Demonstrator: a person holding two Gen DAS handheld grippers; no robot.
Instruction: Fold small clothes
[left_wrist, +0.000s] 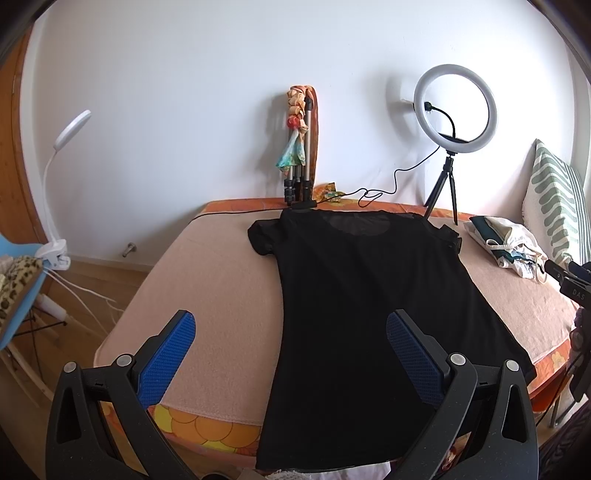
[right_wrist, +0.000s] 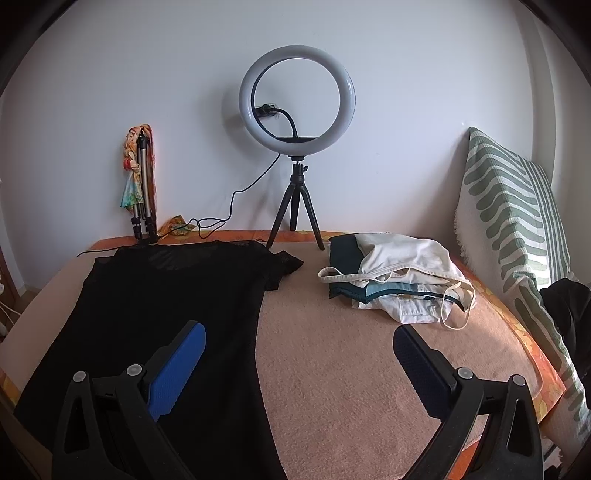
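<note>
Left wrist view shows the bed (left_wrist: 207, 273) filling the lower half of the frame, its pink blanket bare at the left, with the black top (left_wrist: 354, 295) spread flat down the middle, neckline toward the upper centre and hem hanging over the near edge at the bottom. From the look of it no fold is made yet, so this is the start of folding that garment. The next move probably calls for each gripper to drop to a side edge or sleeve and pinch one layer cleanly.

At the centre right of the right wrist frame, a pile of light and teal clothes (right_wrist: 395, 277) sits well apart from the top.

The left gripper (left_wrist: 290, 350) hangs with jaws spread wide, holding nothing; the top's left edge runs between them. The right gripper (right_wrist: 299, 362) is likewise spread and empty, its left finger over the black fabric, its right over bare blanket.
</note>
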